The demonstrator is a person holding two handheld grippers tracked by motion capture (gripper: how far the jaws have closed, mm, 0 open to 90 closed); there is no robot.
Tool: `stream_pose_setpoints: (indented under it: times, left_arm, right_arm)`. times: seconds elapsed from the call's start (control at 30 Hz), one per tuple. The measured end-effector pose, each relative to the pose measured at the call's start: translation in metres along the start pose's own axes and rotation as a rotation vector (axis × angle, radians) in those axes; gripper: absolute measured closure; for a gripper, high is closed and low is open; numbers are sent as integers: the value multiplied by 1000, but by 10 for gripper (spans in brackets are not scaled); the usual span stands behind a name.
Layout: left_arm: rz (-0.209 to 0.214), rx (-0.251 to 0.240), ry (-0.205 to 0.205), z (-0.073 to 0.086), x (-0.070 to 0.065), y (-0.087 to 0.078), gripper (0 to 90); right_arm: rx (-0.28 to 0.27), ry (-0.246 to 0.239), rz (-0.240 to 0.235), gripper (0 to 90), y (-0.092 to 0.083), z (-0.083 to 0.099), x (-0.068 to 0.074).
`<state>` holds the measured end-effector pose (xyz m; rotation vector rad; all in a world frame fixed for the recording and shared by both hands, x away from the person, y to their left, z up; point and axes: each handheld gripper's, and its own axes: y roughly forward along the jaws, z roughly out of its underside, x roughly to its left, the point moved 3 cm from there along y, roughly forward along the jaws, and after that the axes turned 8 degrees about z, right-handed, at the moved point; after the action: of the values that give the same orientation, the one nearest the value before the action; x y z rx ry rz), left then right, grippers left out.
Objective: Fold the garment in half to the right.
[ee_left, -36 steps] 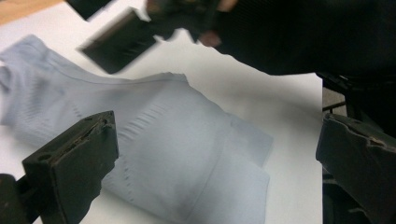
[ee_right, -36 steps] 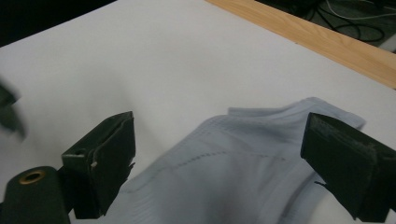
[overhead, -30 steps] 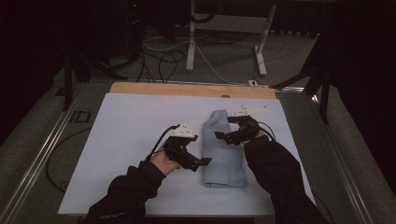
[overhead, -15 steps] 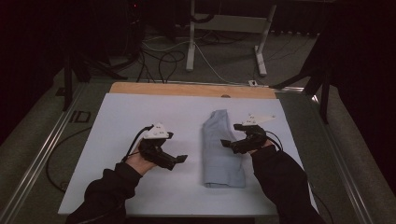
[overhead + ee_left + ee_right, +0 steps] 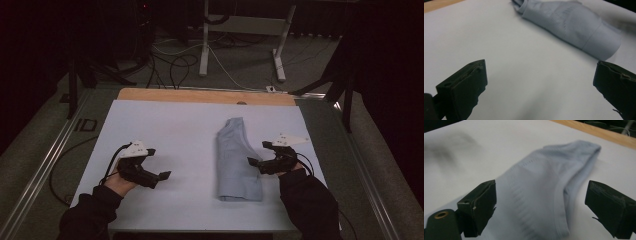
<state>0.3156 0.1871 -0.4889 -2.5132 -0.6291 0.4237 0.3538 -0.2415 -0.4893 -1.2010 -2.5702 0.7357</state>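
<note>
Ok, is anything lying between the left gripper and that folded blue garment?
Nothing visible. Bare white table surface runs from the open left gripper to the folded garment. The open right gripper sits at the garment's far side, not in between.

The room is dark, with most of the light falling on the table (image 5: 165,125), whose white top is backed along its far edge by a strip of bare wood (image 5: 200,96). Grey carpeted floor (image 5: 45,145) surrounds it, and a metal rail (image 5: 47,165) runs along the table's left side. Beyond the far edge, the white legs of a stand (image 5: 204,45) rise from the floor, with another white leg (image 5: 281,50) angled to its right. Black and white cables (image 5: 170,65) lie tangled on the floor between them. Dark stand legs (image 5: 345,85) sit at the right, and the far background is black.
</note>
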Motion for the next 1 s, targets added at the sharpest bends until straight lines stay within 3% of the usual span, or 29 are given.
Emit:
stream_pose_setpoints:
  times: [0.3,0.47,0.57,0.67,0.8,1.0]
  left_arm:
    - [-53,-20,-67,34,14,-27,0]
    - [-74,-22,-91,51,16,-33,0]
    - [-90,-15,-95,60,16,-35,0]
    - [-103,-39,-106,67,15,-39,0]
    - [-118,-53,-111,76,14,-44,0]
    - [-151,-43,-114,87,9,-49,0]
  right_arm:
    - [14,23,45,104,-13,27,-4]
    - [8,64,48,104,-18,39,-4]
    - [13,67,54,104,-20,47,-4]
    - [17,84,57,104,-23,54,-1]
    - [-8,116,64,104,-28,61,2]
    - [-10,136,79,105,-29,72,6]
